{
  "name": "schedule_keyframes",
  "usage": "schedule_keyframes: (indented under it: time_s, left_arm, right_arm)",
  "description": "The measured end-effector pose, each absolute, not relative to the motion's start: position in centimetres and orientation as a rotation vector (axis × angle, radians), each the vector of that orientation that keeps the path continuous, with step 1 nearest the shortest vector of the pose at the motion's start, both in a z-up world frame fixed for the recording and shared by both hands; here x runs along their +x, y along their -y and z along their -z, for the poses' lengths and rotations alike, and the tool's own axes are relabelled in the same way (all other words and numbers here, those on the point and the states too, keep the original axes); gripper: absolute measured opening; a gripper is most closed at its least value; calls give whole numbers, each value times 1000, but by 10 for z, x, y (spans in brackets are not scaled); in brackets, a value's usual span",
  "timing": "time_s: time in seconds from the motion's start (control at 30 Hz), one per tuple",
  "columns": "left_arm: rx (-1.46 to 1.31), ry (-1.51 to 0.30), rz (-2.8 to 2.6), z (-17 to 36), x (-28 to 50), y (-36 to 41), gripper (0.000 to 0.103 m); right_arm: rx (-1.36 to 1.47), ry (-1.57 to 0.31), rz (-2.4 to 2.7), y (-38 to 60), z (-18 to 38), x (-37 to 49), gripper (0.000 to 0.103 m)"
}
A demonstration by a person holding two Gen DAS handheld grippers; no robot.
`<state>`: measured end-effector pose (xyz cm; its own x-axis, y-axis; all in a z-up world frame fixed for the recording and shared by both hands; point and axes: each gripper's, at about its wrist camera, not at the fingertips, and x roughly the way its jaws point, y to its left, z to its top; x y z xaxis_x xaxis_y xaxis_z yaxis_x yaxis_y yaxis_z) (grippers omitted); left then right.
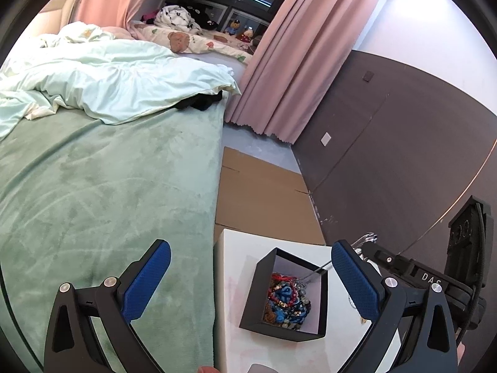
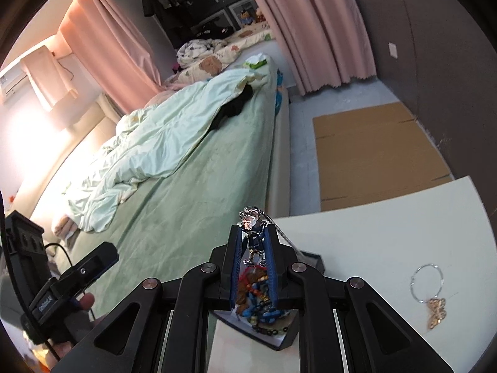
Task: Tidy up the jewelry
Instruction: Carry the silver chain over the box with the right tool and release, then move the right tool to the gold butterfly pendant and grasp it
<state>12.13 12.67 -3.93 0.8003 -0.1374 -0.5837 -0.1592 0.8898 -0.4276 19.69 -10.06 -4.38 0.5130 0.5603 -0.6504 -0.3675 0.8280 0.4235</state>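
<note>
A black box (image 1: 253, 295) with a white inside stands on the white table (image 1: 231, 335). It holds a pile of red, blue and brown beaded jewelry (image 1: 287, 301). My left gripper (image 1: 250, 275) is open and empty, its blue pads either side of the box, above it. My right gripper (image 2: 252, 233) is shut on a silver figure pendant (image 2: 251, 225) with a thin chain (image 2: 281, 233) running down toward the box (image 2: 310, 256). A silver ring with a gold charm (image 2: 430, 292) lies on the table to the right.
A bed with a green blanket (image 1: 102, 186) and a pale duvet (image 1: 118, 80) lies left of the table. Flat cardboard (image 1: 264, 195) covers the floor beyond the table. A dark wall (image 1: 403, 143) and pink curtains (image 1: 279, 71) stand to the right.
</note>
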Motion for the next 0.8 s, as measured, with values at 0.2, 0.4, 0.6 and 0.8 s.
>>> schedule_keyframes:
  time_s: [0.2,0.4,0.6,0.8]
  left_arm:
    - [-471,-649,-10,39,121,-122,103]
    - [-447,-635,5,36,121,-110,103]
    - [-409,-615,60,31,120,-83,103]
    - [-360,-624,147,30,120,-40,103]
  right_arm:
    - [243,-904,-608,102,47,191,63]
    - [288,-881,-562,138,41,179,64]
    - [336,-833,-452,204,30,164,65]
    - [355,-838,-334,258,40,143,65]
